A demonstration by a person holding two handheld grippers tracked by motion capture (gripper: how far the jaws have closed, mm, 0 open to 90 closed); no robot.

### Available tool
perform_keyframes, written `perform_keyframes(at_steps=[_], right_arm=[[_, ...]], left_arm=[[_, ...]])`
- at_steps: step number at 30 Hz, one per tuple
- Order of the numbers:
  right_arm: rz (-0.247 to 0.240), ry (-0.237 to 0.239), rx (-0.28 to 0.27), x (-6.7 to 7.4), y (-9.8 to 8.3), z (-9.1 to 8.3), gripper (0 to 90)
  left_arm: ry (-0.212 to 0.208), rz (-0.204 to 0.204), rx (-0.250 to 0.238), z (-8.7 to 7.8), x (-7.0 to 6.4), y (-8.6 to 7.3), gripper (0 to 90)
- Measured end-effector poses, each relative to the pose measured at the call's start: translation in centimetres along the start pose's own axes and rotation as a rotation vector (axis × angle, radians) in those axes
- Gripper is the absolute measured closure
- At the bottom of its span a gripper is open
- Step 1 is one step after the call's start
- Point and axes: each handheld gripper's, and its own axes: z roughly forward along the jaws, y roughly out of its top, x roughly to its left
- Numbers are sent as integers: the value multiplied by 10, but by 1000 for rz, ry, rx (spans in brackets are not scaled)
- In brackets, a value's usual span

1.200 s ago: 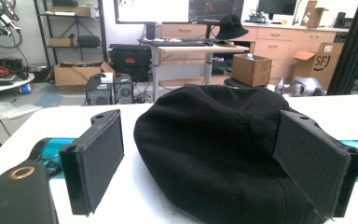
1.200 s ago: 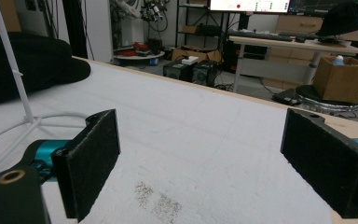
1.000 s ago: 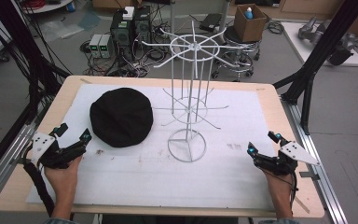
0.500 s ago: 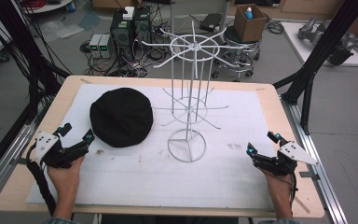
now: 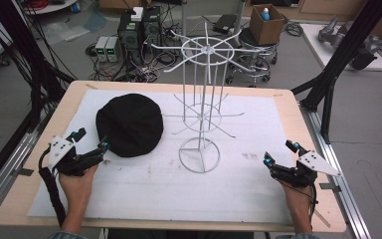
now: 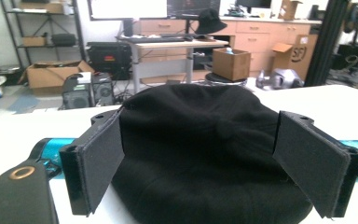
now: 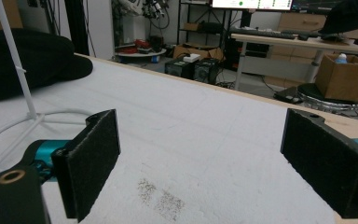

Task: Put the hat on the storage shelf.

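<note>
Left tongs [image 5: 90, 141] gape wide, having crept forward since a second ago until their tips flank the near rim of the black hat [image 5: 129, 124] lying on the worktop [image 5: 144, 196] beside the white wire rack [image 5: 201, 107]; a grab looks imminent; right tongs [image 5: 281, 155] rest open, unmoved; no legible writing.

High view looks down; gripper views sit low (both gripper views share the black hat [image 6: 200, 154]).
</note>
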Motion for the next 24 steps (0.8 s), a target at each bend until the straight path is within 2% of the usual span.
perform_keyframes(at_steps=[7,13,17,19,20,24], right_arm=[[0,0,6,-1,0,1,110],[-10,-2,-1,0,0,0,110],[-5,-1,8,0,0,1,110],[-2,-2,8,-1,0,1,110],[-2,-2,9,-1,0,1,110],[-9,1,9,0,0,1,110]], left_arm=[[-11,8,17,10,-8,1,163],[13,-1,14,22,-13,1,163],[4,15,46,38,-18,-1,163],[6,13,53,43,-19,-2,164],[6,1,61,52,-21,-4,164],[12,5,78,62,-25,-7,164]])
